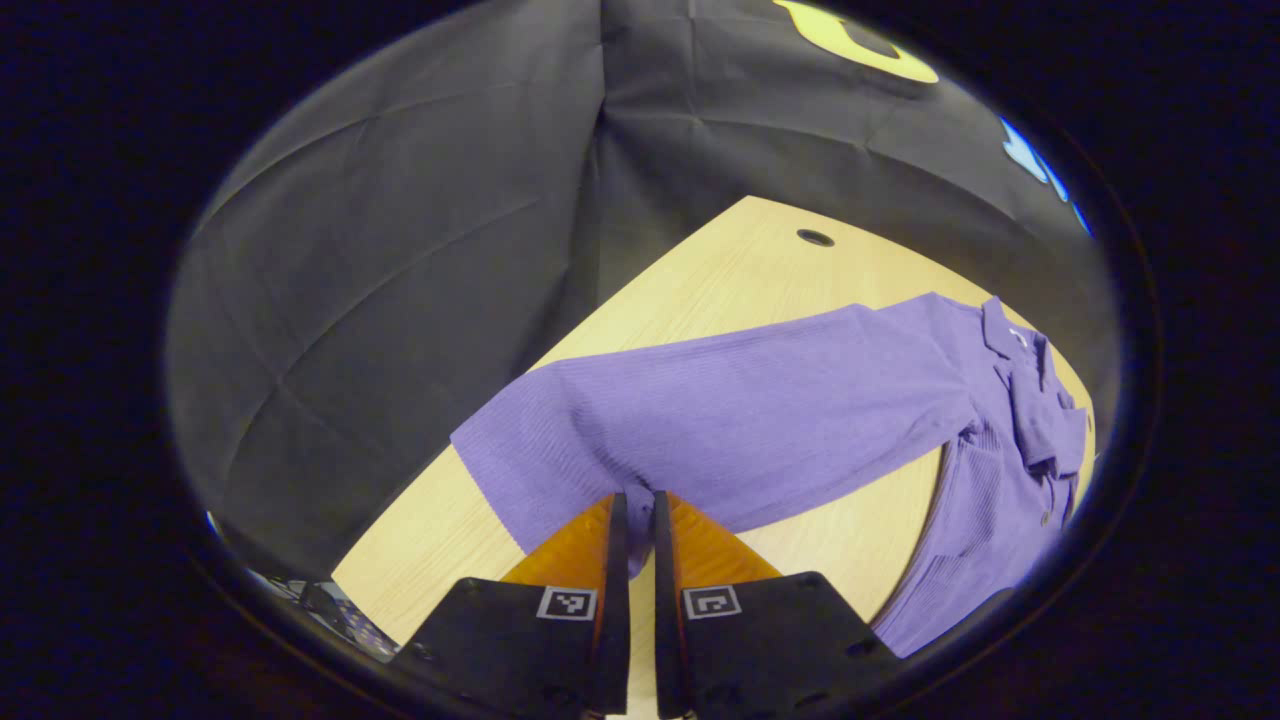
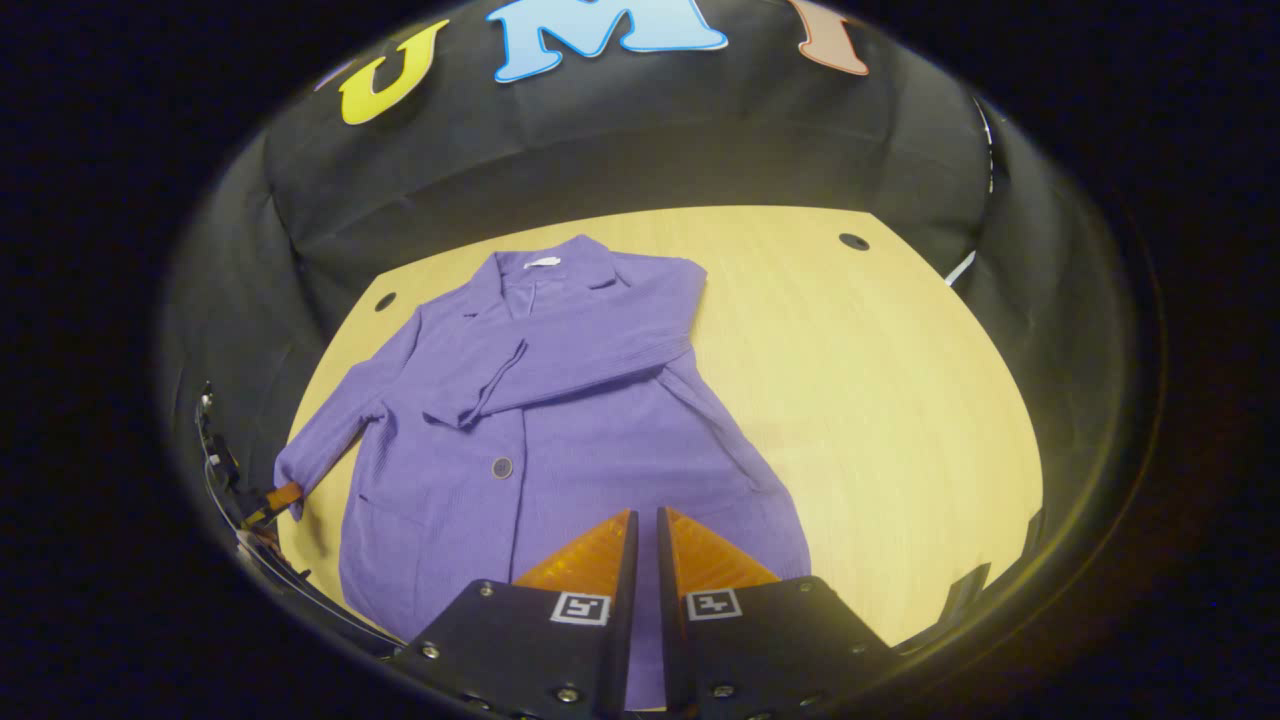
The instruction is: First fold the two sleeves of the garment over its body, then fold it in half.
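Left tool [image 1: 641, 500] pinching sleeve [image 1: 700, 420] over table [image 1: 740, 270].

At the bottom of each view I see my left gripper [image 1: 641, 525] and right gripper [image 2: 645, 540]: black screw-studded mounts bearing square coded markers.

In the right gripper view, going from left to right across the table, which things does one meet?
Left gripper pinching the cuff → outstretched purple sleeve → round dark button on the purple ribbed jacket → bare light wooden tabletop.
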{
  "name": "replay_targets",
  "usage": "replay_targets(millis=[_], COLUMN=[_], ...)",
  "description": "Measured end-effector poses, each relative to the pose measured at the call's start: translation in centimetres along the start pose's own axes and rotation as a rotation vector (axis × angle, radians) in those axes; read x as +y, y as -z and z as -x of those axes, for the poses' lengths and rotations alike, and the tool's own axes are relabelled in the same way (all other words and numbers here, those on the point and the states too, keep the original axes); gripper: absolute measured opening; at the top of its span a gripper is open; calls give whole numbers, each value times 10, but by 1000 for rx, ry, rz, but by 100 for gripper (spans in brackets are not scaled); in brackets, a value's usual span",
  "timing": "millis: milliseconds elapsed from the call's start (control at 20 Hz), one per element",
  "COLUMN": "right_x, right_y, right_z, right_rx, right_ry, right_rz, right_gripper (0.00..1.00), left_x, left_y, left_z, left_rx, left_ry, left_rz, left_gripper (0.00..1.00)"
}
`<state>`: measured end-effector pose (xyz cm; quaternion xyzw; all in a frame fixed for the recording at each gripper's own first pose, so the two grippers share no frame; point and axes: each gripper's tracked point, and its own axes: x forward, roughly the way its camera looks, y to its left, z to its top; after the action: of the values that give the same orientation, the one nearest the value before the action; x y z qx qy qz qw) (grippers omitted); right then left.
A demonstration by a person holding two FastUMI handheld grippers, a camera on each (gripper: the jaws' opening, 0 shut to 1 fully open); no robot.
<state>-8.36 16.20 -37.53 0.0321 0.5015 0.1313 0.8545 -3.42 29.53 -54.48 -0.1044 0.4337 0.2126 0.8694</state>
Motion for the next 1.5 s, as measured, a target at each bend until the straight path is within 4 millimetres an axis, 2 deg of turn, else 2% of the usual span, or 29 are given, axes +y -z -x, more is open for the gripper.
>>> replay_targets(millis=[50, 200, 450, 650, 800, 950, 1050, 1250, 1350, 1500], right_x=[-1, -3, -6, -11, -14, -20, -25, -40, -48, -64], right_y=[0, 1, 0, 2, 9, 12, 13, 15, 17, 21], right_z=[0, 0, 1, 2, 1, 3, 5, 11, 14, 17], right_rx=[0, -1, -8, -13, -9, -16, -24, -39, -44, -46], right_ry=[0, -1, -4, -10, -14, -15, -13, -5, 0, 9], right_rz=[0, -12, -23, -48, -72, -99, -120, -166, -189, -221], right_gripper=[13, 13, 13, 13, 13, 13, 13, 13, 13, 13], left_x=[-1, -2, -4, -35, -69, -123, -169, -276, -328, -389], left_y=[0, 2, -10, -49, -87, -122, -133, -136, -129, -118], left_z=[0, 1, 3, 13, 25, 40, 47, 67, 78, 99], left_rx=[4, 7, -7, -70, -126, -173, -196, -229, -236, -241], left_ry=[6, 9, -1, 34, 90, 166, 223, 344, 406, 486], left_rz=[11, -16, -79, -123, -159, -215, -265, -373, -413, -460], left_gripper=[7, 7, 7, 7, 7, 7, 7, 7, 7, 7])
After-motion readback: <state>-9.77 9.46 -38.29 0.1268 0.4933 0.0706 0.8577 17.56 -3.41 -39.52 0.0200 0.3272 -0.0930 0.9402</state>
